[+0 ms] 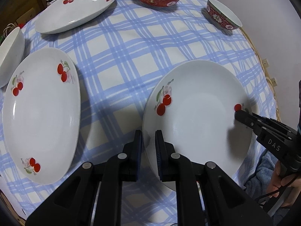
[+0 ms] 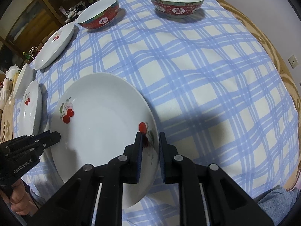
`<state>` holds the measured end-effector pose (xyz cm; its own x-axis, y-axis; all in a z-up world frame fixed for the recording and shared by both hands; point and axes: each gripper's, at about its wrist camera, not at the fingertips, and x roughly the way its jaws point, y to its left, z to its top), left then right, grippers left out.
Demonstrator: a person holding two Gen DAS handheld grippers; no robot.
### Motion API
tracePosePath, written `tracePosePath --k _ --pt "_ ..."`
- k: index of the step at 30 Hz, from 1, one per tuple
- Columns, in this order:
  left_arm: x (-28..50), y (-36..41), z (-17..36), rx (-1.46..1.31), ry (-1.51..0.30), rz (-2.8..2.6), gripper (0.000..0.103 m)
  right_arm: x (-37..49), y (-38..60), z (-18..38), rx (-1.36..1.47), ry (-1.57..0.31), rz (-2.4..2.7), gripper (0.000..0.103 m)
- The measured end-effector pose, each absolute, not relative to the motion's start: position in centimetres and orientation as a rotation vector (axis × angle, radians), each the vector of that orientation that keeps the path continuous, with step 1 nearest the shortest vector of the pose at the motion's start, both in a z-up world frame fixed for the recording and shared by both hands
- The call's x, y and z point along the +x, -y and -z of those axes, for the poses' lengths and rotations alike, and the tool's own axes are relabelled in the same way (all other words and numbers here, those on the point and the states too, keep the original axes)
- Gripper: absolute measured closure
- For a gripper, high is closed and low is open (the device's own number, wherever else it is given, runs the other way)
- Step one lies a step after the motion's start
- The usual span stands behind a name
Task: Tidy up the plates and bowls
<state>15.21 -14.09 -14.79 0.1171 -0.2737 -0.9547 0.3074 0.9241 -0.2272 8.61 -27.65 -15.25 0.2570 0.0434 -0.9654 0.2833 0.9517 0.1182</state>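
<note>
Left wrist view: left gripper (image 1: pixel 148 141) has its jaws closed narrowly on the near-left rim of the cherry plate (image 1: pixel 197 113), which sits on the checked bench cloth (image 1: pixel 122 60); right gripper (image 1: pixel 239 115) is at the opposite rim; second cherry plate (image 1: pixel 41 113) lies beside it.

Right wrist view: right gripper's jaws straddle the plate's right rim, apparently clamped, though contact is partly hidden; two red bowls (image 2: pixel 176 3) stand far back.

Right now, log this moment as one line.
left gripper: shut on cherry plate rim | right gripper: shut on opposite rim | cloth: other plates, bowls untouched
</note>
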Motion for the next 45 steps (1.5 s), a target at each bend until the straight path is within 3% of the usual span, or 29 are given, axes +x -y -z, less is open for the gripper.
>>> tracePosePath --k 14,16,18,21,24,26,28,29,31,45 --pt "14.9 13.0 13.8 0.020 -1.381 0.428 0.087 7.8 27.3 14.4 0.274 -1.290 0.193 0.086" --pt "14.9 12.6 13.4 0.017 -1.379 0.423 0.085 7.9 26.7 13.9 0.248 -1.282 0.174 0.074" --pt "14.9 12.1 12.7 0.026 -1.368 0.417 0.083 7.8 26.1 13.0 0.229 -1.249 0.164 0.051" --pt "14.9 11.3 11.7 0.058 -1.341 0.394 0.078 7.8 25.3 11.8 0.207 -1.211 0.162 0.037" --pt "14.8 10.1 10.7 0.063 -1.322 0.377 0.053 8.0 24.2 10.7 0.184 -1.177 0.139 0.021" --pt "14.8 9.1 10.0 0.057 -1.298 0.357 0.050 8.1 23.5 10.2 0.174 -1.156 0.120 0.013" --pt "14.7 8.3 9.4 0.070 -1.286 0.335 0.041 8.2 22.6 9.5 0.164 -1.127 0.096 0.012" --pt "14.7 7.9 9.2 0.079 -1.284 0.324 0.030 8.2 22.2 9.2 0.160 -1.116 0.085 0.010" --pt "14.7 6.9 8.7 0.084 -1.268 0.311 0.025 8.3 21.2 8.7 0.155 -1.089 0.062 0.000" --pt "15.0 -1.7 6.8 0.069 -1.223 0.136 0.016 10.9 14.5 6.3 0.126 -1.002 -0.045 0.000"
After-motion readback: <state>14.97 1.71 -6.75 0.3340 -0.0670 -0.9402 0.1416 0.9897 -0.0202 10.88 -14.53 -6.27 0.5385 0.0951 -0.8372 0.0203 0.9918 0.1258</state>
